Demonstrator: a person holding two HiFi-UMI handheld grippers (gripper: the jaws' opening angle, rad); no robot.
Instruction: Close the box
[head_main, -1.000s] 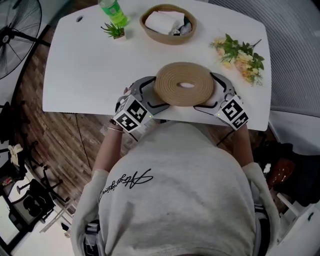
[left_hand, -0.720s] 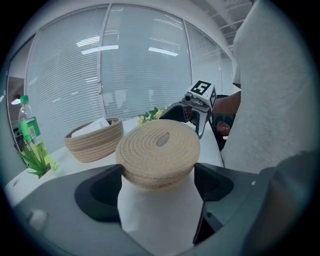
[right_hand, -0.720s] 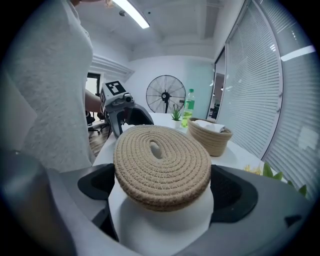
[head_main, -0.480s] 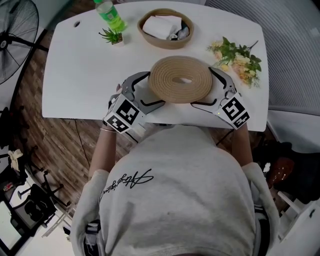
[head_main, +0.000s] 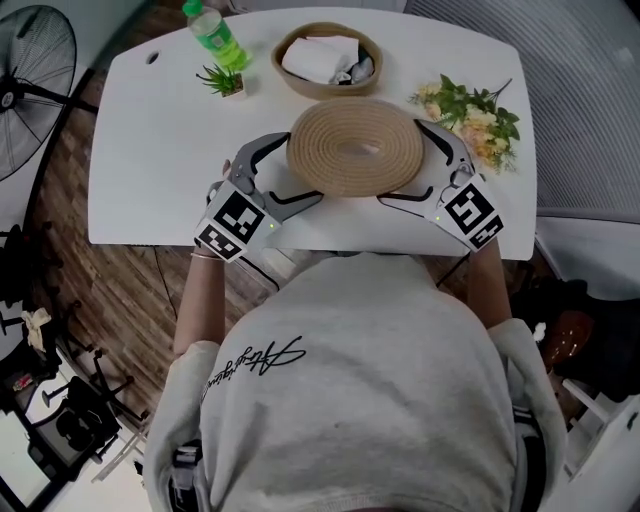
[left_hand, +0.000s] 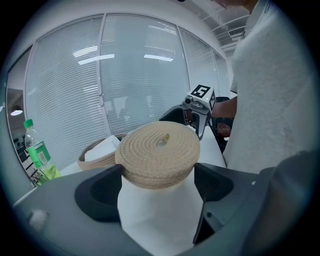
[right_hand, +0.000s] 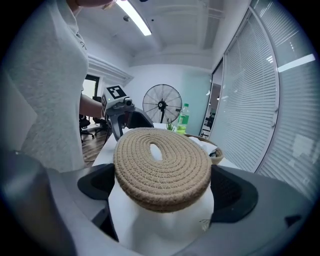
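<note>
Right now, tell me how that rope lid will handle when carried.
Probably light and fairly stiff: the lid sits flat, held only at its rim by left gripper and right gripper. Its rough weave likely resists slipping.

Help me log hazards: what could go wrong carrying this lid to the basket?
The round woven rope lid is pinched only at its rim by the left gripper and right gripper; uneven motion could tilt or drop it. In the woven basket, white contents stick up, so the lid may not seat flat. The green plastic bottle nearby might get knocked.
</note>
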